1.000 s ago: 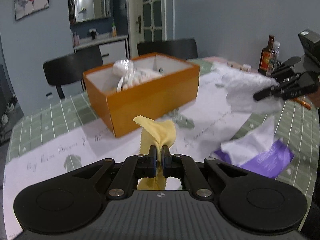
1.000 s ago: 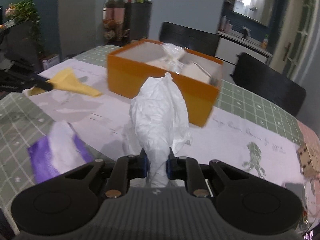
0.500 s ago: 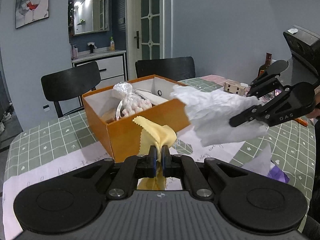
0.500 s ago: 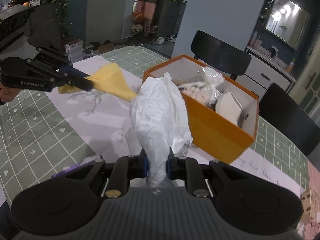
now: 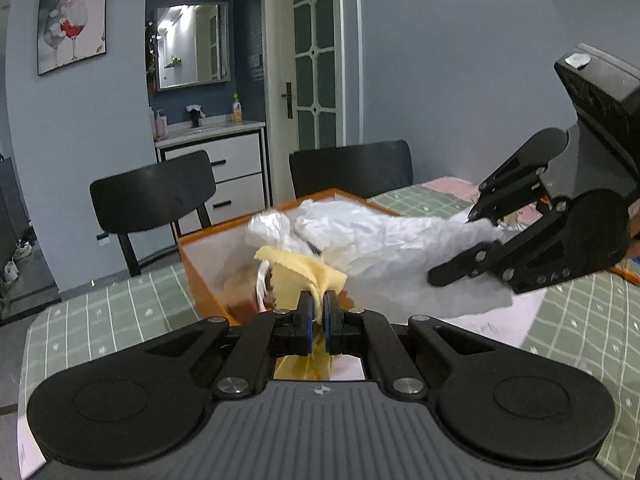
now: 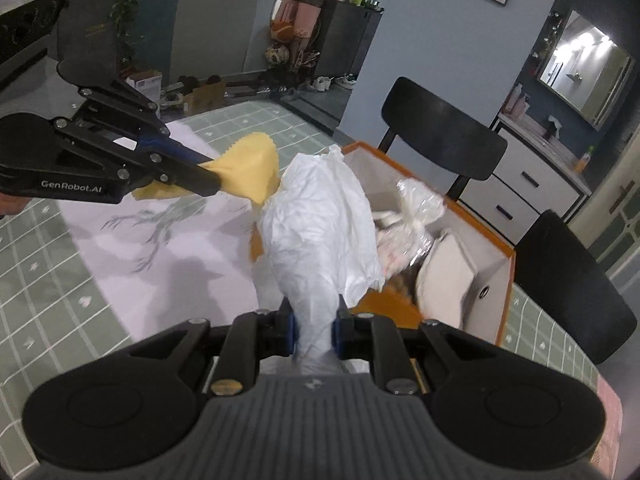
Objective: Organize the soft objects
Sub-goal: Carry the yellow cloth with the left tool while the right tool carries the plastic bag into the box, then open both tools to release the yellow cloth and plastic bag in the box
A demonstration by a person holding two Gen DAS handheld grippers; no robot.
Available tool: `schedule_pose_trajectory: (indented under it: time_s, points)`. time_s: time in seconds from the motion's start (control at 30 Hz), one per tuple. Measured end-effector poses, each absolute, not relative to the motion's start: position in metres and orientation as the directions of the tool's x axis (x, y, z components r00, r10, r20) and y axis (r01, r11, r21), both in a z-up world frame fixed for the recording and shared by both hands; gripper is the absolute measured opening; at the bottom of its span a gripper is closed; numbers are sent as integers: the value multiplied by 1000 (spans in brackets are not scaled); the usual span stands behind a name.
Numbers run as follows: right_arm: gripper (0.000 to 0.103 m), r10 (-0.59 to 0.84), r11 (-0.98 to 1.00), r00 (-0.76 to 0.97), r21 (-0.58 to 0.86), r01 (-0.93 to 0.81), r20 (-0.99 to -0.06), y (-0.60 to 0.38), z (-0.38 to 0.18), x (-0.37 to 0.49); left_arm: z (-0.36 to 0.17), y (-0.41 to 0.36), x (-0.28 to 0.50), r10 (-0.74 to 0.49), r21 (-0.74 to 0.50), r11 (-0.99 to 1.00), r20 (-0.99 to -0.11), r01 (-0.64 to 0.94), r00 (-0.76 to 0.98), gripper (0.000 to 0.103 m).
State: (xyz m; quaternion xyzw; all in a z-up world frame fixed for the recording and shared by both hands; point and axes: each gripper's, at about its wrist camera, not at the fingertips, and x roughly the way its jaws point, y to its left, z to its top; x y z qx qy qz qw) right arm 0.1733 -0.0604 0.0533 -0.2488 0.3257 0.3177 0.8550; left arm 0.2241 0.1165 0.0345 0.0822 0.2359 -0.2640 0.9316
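Observation:
My left gripper is shut on a yellow cloth, held at the near rim of the orange box. It also shows in the right wrist view with the yellow cloth. My right gripper is shut on a crumpled white plastic bag, held over the orange box. In the left wrist view the right gripper and the white bag reach across the box from the right.
The box holds a clear bag of small items and a white flat object. A green checked tablecloth covers the table. Black chairs stand behind the table.
Both grippers have moved toward the orange box with their loads. The white bag now hangs over the box and the yellow cloth is at its near rim.

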Motion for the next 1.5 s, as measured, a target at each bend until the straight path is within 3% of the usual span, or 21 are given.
schedule_pose_trajectory:
  time_s: [0.5, 0.7, 0.93, 1.2, 1.37, 1.5]
  points:
    - [15, 369, 729, 632, -209, -652, -682, -54, 73, 252, 71, 73, 305, -428, 86, 844, -485, 529, 763, 5]
    - [15, 378, 644, 624, -290, -708, -684, -54, 63, 274, 47, 70, 324, -419, 64, 839, -558, 541, 716, 5]
    - [15, 352, 469, 525, -339, -815, -775, -60, 23, 309, 5, 76, 348, -374, 44, 843, -670, 537, 641, 5]
    - [15, 318, 405, 427, -286, -868, -847, -82, -1, 335, -20, 70, 356, -326, 68, 838, -733, 541, 597, 5]
    - [14, 148, 418, 458, -364, -832, -876, -88, -18, 355, -30, 67, 361, -313, 71, 836, -752, 544, 580, 5]
    - [14, 114, 521, 452, -334, -786, -885, -95, -25, 367, -33, 65, 363, -306, 68, 841, -759, 536, 575, 5]
